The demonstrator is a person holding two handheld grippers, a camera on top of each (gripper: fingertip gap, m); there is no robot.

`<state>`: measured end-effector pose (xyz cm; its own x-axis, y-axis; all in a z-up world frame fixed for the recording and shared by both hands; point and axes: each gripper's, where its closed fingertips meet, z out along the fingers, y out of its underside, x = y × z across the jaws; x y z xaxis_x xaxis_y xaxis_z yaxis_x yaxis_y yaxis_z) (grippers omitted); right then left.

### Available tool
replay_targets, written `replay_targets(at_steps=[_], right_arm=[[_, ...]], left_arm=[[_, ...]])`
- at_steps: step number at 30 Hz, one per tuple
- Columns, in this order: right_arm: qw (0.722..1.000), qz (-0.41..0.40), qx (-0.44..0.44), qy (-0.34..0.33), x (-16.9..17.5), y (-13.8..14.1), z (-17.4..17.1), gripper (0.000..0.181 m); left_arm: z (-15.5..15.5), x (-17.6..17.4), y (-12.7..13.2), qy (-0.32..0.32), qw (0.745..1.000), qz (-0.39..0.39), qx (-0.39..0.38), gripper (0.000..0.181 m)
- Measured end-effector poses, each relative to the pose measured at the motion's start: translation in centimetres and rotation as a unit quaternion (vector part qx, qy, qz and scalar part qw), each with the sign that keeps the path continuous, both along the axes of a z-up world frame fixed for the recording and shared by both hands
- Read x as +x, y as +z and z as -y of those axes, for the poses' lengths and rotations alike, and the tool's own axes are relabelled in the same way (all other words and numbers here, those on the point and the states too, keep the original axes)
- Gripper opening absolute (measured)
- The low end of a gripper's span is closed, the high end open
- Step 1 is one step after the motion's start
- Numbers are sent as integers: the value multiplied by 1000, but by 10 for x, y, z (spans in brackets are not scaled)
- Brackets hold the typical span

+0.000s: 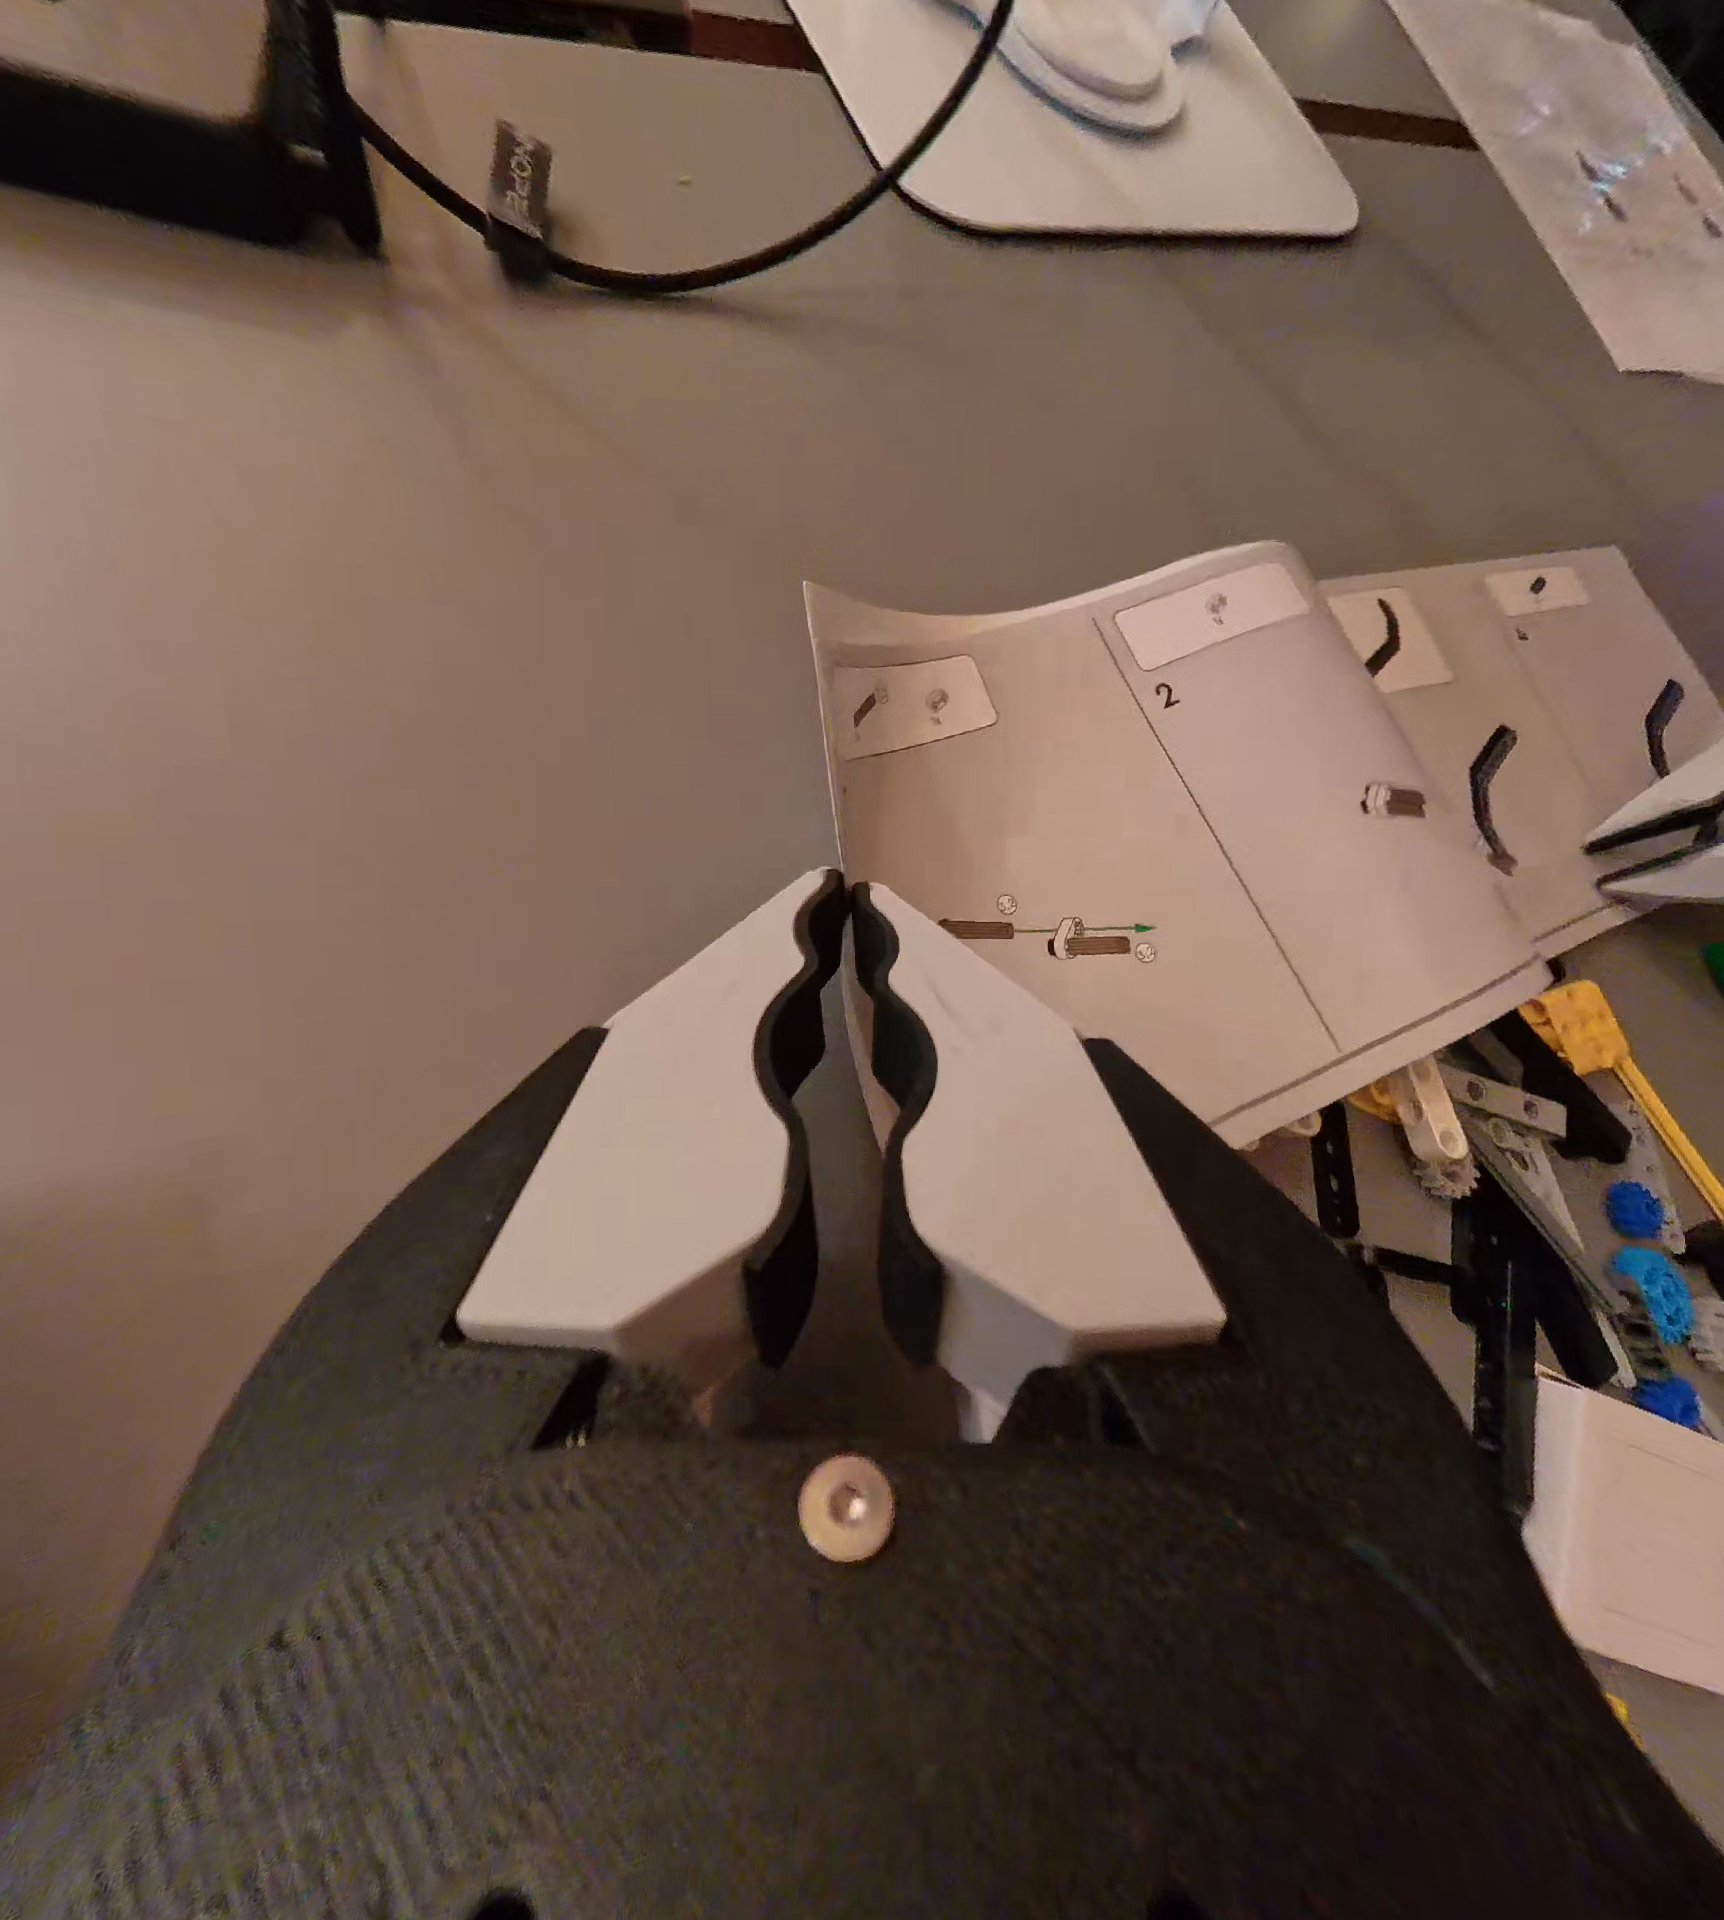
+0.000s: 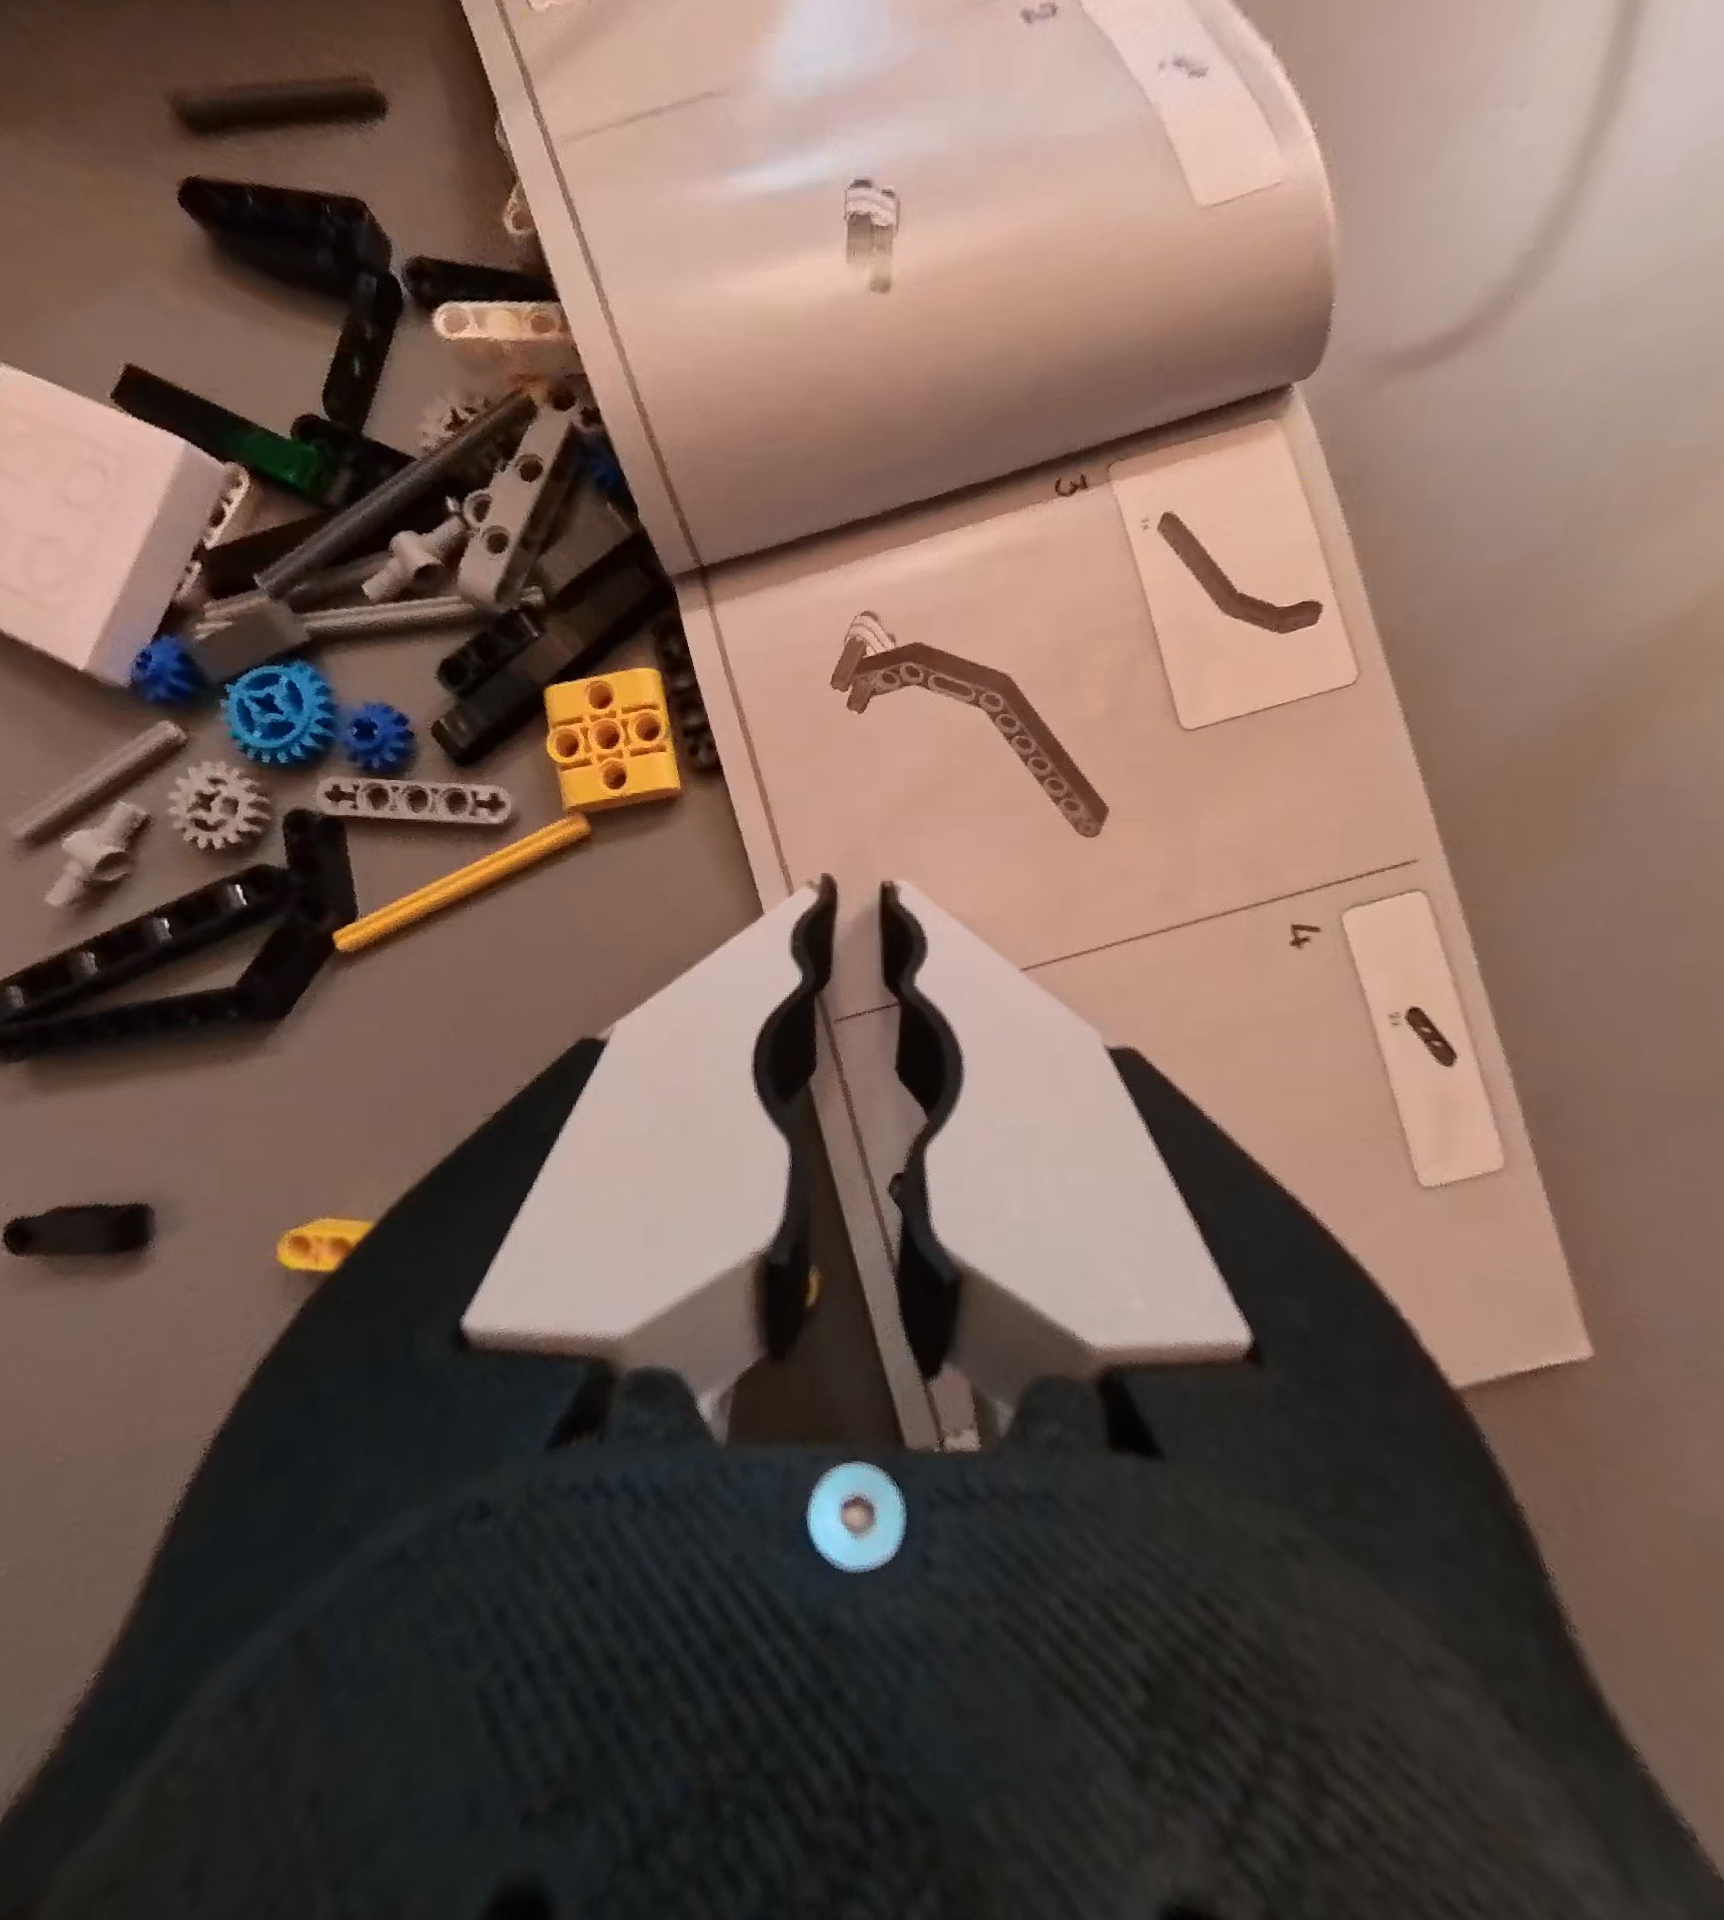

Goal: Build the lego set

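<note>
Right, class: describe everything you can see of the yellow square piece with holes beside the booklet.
The yellow square piece looks like glossy plastic, a flat block with rounded corners and five round holes in a cross on its top face. It lies flat on the grey table, beside the open instruction booklet, apparently touching black beams. Neither gripper holds it.
</note>
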<state>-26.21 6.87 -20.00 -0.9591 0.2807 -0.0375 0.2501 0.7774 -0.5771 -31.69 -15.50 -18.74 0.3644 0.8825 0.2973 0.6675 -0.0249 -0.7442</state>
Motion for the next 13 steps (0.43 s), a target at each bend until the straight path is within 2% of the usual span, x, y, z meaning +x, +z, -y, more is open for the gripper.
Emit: replay_targets(at_steps=[1,3,7,10,13], right_arm=[[1000,-1,0,0,-1,0,-1,11],[1000,0,-6,-2,-4,3,-1,20],[999,-16,-45,-8,-13,24,9,24],[996,-51,-75,-4,-13,44,21,26],[993,-80,-89,-8,-5,62,27,30]], left_arm=[[1,0,2,-1,1000,0,7,0],[1,1,4,-4,1000,9,24,0],[7,8,3,8,1000,8,27,0],[16,12,10,37,999,-26,29,0],[26,19,23,71,996,-48,35,11]])
